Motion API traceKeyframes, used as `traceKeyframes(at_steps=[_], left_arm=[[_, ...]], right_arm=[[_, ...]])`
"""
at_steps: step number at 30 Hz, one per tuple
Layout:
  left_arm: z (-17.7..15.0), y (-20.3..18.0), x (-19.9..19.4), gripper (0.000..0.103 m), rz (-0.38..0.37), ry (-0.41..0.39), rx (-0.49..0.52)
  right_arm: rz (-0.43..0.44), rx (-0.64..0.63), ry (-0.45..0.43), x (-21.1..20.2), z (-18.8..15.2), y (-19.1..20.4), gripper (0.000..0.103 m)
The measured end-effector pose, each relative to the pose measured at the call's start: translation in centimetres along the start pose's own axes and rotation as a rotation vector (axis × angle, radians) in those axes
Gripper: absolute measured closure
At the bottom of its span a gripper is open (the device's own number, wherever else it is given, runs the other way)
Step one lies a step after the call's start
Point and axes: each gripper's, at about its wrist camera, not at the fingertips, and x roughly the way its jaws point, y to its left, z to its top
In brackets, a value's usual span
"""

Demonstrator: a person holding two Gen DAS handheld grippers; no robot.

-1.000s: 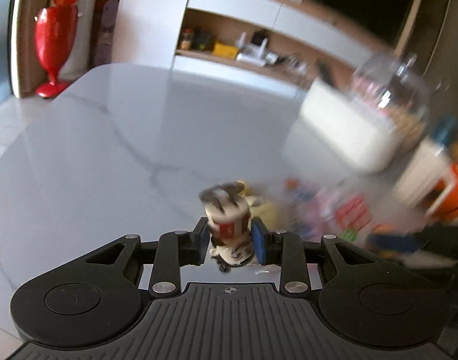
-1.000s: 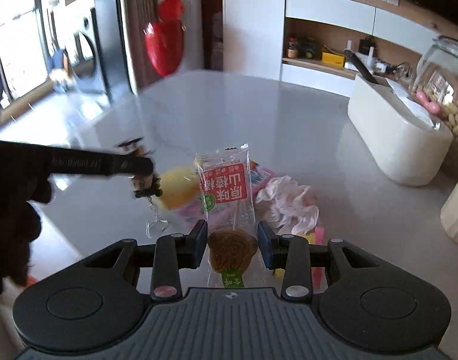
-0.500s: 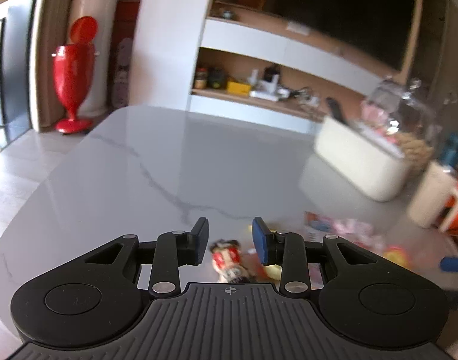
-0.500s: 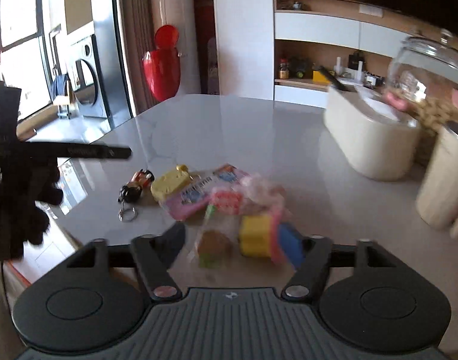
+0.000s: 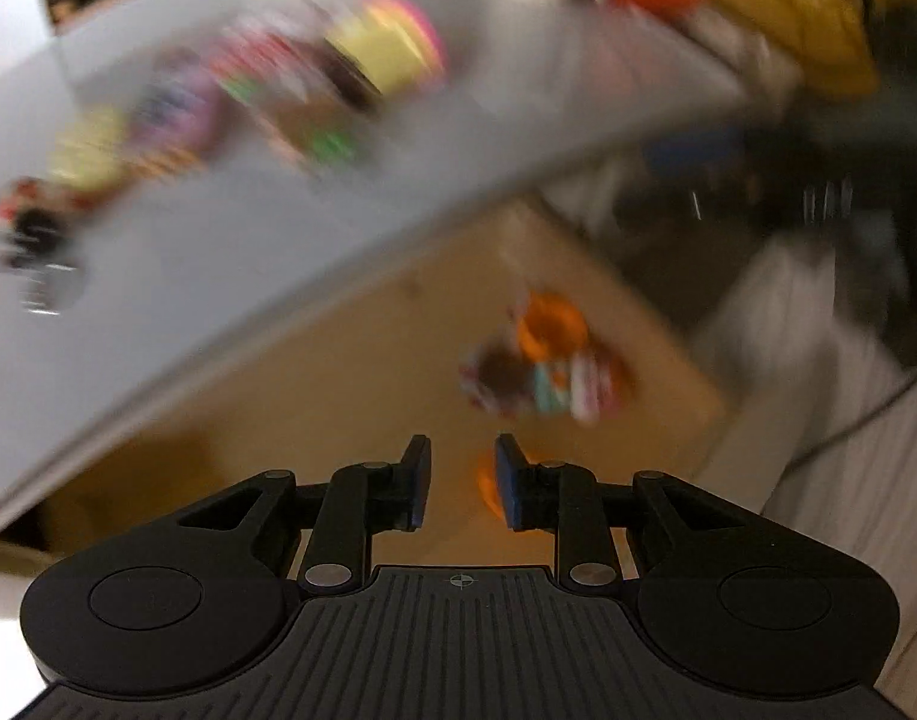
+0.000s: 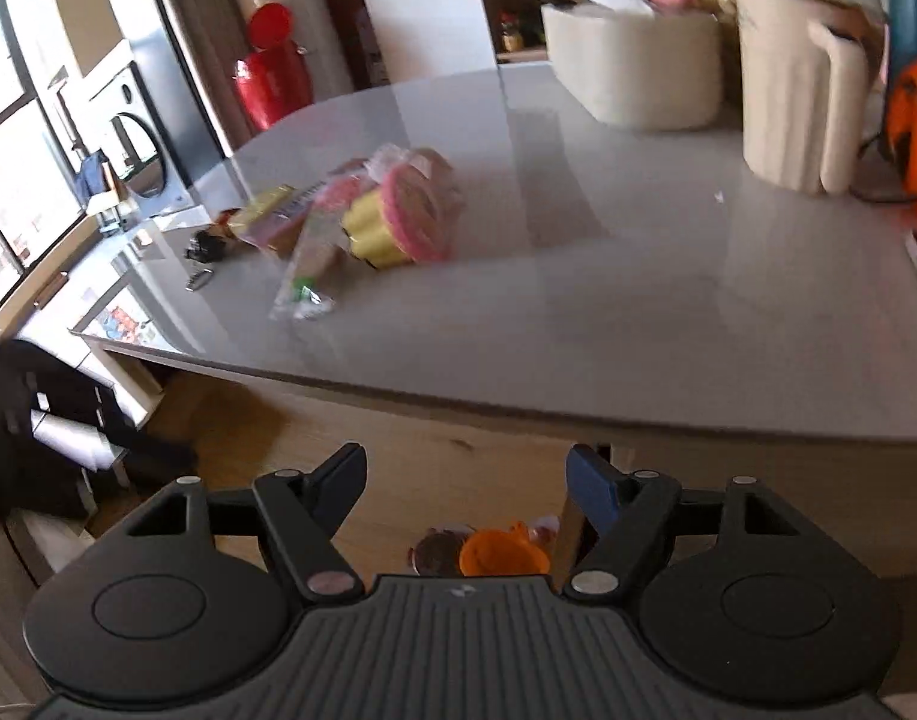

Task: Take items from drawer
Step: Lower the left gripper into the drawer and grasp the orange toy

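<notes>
The open wooden drawer (image 5: 350, 396) lies below the grey tabletop (image 5: 176, 252); the left wrist view is blurred. Inside it sit an orange piece (image 5: 548, 324) and colourful packets (image 5: 536, 381). My left gripper (image 5: 458, 483) hangs open above the drawer floor with nothing between its fingers. My right gripper (image 6: 464, 480) is wide open over the drawer (image 6: 434, 462), just above an orange item (image 6: 500, 552) and a brown round one (image 6: 437, 552). On the tabletop (image 6: 608, 312) lies a pile: a snack packet (image 6: 311, 264), a yellow-and-pink cupcake toy (image 6: 398, 222) and a keychain figure (image 6: 206, 252).
A white container (image 6: 632, 72), a cream jug (image 6: 800, 114) and an orange object (image 6: 914, 132) stand at the table's back right. A red bin (image 6: 272, 84) and a washing machine (image 6: 134, 144) are beyond the table. A person's dark sleeve (image 6: 2, 438) shows at the left.
Both grippers let go of their items on the table, the left the keychain figure, the right the snack packet. Both have since pulled back and dropped down over the open drawer.
</notes>
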Motion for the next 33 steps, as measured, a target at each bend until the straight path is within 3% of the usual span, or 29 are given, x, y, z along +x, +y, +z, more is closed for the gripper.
traceKeyframes(at_steps=[4, 8, 13, 16, 21, 28, 33], left_arm=[[0.4, -0.9, 3.6, 0.076, -0.014, 0.109, 0.058], [1.1, -0.3, 6.4, 0.076, -0.018, 0.173, 0.051], [1.7, 0.6, 9.4, 0.077, -0.05, 0.234, 0.008], [1.6, 0.4, 10.9, 0.077, -0.068, 0.267, 0.007], [2.1, -0.5, 12.3, 0.077, -0.084, 0.271, 0.029], [2.1, -1.7, 13.9, 0.091, -0.129, 0.341, 0.043], [1.8, -0.9, 11.5, 0.091, -0.126, 0.276, 0.007]], right_arm=[[-0.022, -0.066, -0.005, 0.2, -0.6, 0.9, 0.028], [-0.065, -0.066, 0.04, 1.6, -0.7, 0.5, 0.028], [-0.04, 0.009, 0.058, 2.0, -0.5, -1.1, 0.028], [-0.007, -0.015, 0.074, 2.1, -0.6, -1.4, 0.028], [-0.003, -0.032, 0.086, 2.2, -0.4, -1.1, 0.028], [0.004, -0.052, 0.1, 2.5, -0.5, -1.1, 0.028], [0.002, -0.067, 0.129, 3.1, -0.5, -1.1, 0.028]])
